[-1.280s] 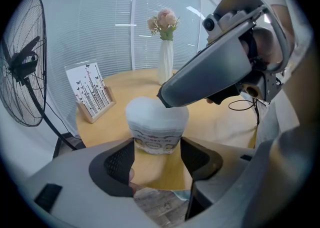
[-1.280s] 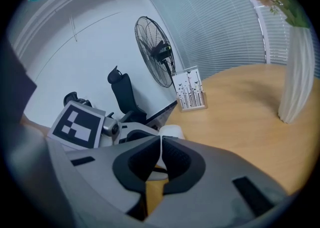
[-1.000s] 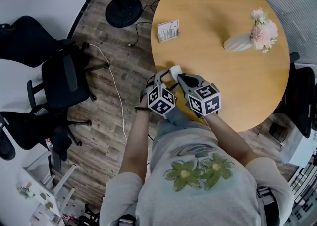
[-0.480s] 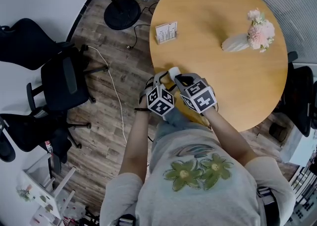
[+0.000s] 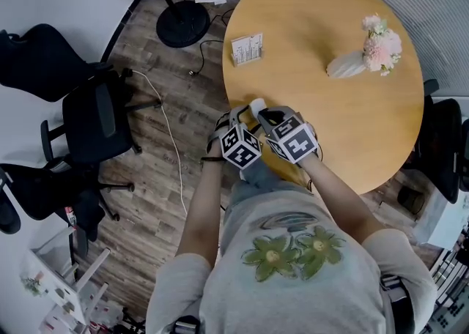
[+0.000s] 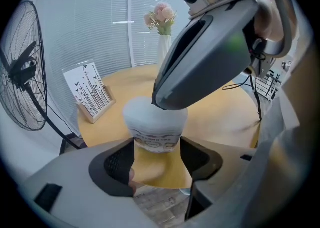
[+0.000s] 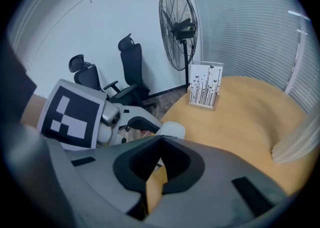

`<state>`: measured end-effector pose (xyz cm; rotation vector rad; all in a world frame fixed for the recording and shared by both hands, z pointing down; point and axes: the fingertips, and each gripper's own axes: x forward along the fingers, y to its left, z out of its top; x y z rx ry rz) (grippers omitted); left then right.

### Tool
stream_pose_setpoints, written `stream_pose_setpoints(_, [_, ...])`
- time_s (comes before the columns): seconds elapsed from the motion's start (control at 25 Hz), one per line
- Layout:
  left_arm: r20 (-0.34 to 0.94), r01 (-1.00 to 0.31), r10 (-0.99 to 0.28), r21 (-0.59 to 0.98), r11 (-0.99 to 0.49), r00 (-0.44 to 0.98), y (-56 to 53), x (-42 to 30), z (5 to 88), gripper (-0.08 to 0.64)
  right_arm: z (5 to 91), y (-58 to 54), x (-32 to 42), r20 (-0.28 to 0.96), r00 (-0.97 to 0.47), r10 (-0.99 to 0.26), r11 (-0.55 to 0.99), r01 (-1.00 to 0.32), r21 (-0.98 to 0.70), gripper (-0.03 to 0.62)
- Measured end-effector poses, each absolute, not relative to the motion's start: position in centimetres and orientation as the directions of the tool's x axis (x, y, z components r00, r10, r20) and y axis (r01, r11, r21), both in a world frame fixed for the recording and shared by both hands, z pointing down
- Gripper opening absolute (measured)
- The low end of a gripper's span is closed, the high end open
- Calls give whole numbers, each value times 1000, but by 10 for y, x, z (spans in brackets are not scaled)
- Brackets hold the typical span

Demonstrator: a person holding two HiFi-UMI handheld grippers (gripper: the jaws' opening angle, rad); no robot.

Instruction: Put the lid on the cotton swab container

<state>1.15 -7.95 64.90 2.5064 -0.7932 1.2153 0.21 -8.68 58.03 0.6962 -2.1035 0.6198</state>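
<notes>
The cotton swab container (image 6: 156, 131) is a small round tub with a printed label. It stands near the round table's (image 5: 344, 127) near-left edge, with its white lid (image 6: 150, 114) sitting on top. My left gripper (image 6: 157, 148) has its jaws closed against the tub's sides. My right gripper (image 7: 161, 139) is shut with nothing in it, and its joined tips rest on the lid (image 7: 172, 129) from above. In the head view both grippers meet at the container (image 5: 257, 105), the left gripper (image 5: 247, 114) beside it and the right gripper (image 5: 267, 113) over it.
A card stand with a tree print (image 5: 248, 47) sits at the table's far left. A white vase with pink flowers (image 5: 366, 54) stands at the far right. A floor fan (image 5: 176, 10), black office chairs (image 5: 95, 113) and a cable (image 5: 172, 142) are on the wooden floor to the left.
My right gripper has shifted slightly left, closer to the left gripper. The container and the left gripper stay where they were.
</notes>
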Motion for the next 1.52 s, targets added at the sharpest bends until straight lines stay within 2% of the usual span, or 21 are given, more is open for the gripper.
stream_pose_setpoints(0.24, [775, -591, -389, -24, -806, 498, -78, 8, 639, 282, 577, -86, -1, 817, -467, -339, 780, -625, -34, 0])
stream_pose_setpoints(0.48, [729, -655, -441, 13, -755, 523, -76, -3, 616, 282, 572, -84, 2, 793, -480, -374, 777, -629, -14, 0])
stream_pose_setpoints(1.08, [509, -790, -674, 18, -613, 535, -86, -13, 512, 282, 487, -86, 2, 525, -642, -559, 735, -677, -45, 0])
stream_pose_setpoints(1.16, [479, -808, -706, 11, -590, 522, -86, -16, 500, 216, 477, -84, 3, 498, -649, -576, 728, -684, -50, 0])
stream_pose_setpoints(1.32, [442, -832, -746, 2, -555, 498, -84, -21, 485, 201, 464, -77, 6, 458, -663, -592, 719, -691, -71, 0])
stream_pose_setpoints(1.4, [427, -844, -764, -3, -536, 484, -83, -24, 480, 149, 461, -74, 7, 444, -672, -593, 720, -689, -82, -2])
stream_pose_setpoints(1.52, [418, -855, -777, 0, -518, 471, -78, -27, 472, 127, 456, -69, 8, 430, -679, -595, 719, -689, -94, -2])
